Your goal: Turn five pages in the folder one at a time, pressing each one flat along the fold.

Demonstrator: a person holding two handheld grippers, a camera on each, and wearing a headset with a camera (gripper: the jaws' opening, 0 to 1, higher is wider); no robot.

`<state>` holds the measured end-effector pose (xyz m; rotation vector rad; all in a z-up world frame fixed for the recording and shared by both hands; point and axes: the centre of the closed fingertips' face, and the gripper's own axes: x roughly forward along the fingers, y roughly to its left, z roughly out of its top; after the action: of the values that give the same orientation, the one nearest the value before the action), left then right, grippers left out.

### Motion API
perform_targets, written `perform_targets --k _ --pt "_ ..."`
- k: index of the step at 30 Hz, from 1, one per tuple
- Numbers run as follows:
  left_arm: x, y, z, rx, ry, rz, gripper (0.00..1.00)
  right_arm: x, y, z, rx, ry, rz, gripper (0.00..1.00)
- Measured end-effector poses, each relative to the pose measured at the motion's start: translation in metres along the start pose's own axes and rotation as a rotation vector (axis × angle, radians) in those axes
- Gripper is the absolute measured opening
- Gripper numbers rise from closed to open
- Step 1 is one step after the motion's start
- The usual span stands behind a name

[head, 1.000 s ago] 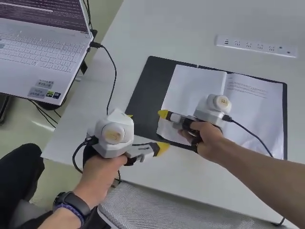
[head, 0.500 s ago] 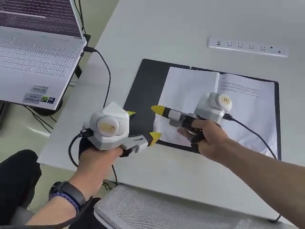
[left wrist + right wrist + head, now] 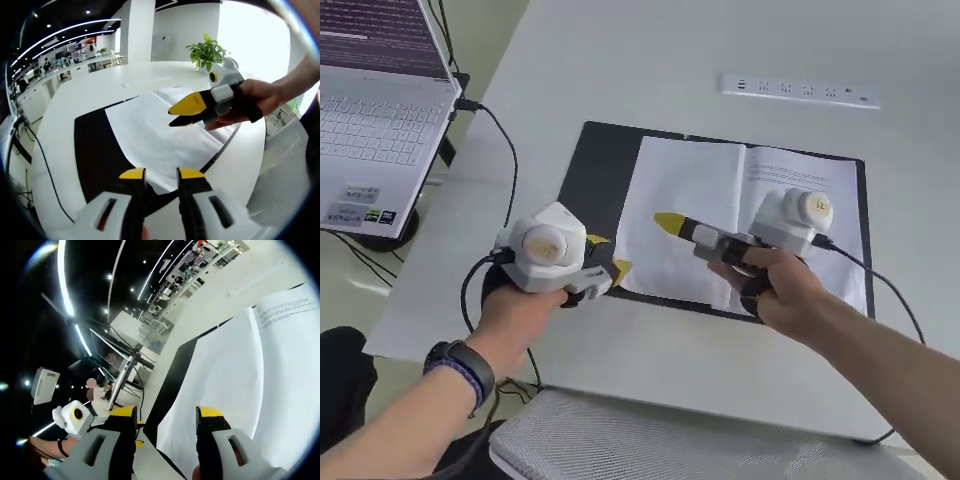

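Observation:
A black folder (image 3: 588, 185) lies open on the white table, with a blank white page (image 3: 680, 205) on its left and a printed page (image 3: 815, 180) on its right. My right gripper (image 3: 670, 222) hovers over the blank page's near part, pointing left; its jaws stand open with nothing between them (image 3: 166, 412). My left gripper (image 3: 608, 258) is at the folder's near-left edge, over the black cover (image 3: 97, 155), open and empty (image 3: 161, 174). The right gripper (image 3: 187, 107) faces it from above the page.
An open laptop (image 3: 370, 110) sits at the far left, its cable (image 3: 510, 150) running past the folder's left side. A white power strip (image 3: 800, 92) lies behind the folder. The table's near edge and a mesh chair (image 3: 670, 440) are just below my hands.
The head camera has swung, shifting the whole picture left. My left gripper came up from off the table's edge to the folder's near-left edge. The right gripper drifted right over the blank page.

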<state>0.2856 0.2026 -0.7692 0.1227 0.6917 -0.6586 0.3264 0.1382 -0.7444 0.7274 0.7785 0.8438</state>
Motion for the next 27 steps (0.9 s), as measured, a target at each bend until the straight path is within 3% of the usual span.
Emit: perform_targets --k 7,17,22,27 --pt "0.016 0.002 -0.018 -0.009 0.046 -0.009 0.17 -0.02 -0.013 0.01 0.023 -0.037 -0.035 0.45" --pt "0.024 0.006 -0.033 -0.004 0.084 0.001 0.12 -0.036 -0.022 0.02 0.047 -0.068 -0.056 0.44" --pt "0.025 0.008 -0.043 0.04 0.125 0.023 0.11 -0.042 -0.026 0.024 0.043 -0.073 -0.059 0.44" --pt "0.025 0.009 -0.039 0.047 0.112 0.033 0.08 -0.045 -0.034 0.027 0.034 -0.072 -0.07 0.43"
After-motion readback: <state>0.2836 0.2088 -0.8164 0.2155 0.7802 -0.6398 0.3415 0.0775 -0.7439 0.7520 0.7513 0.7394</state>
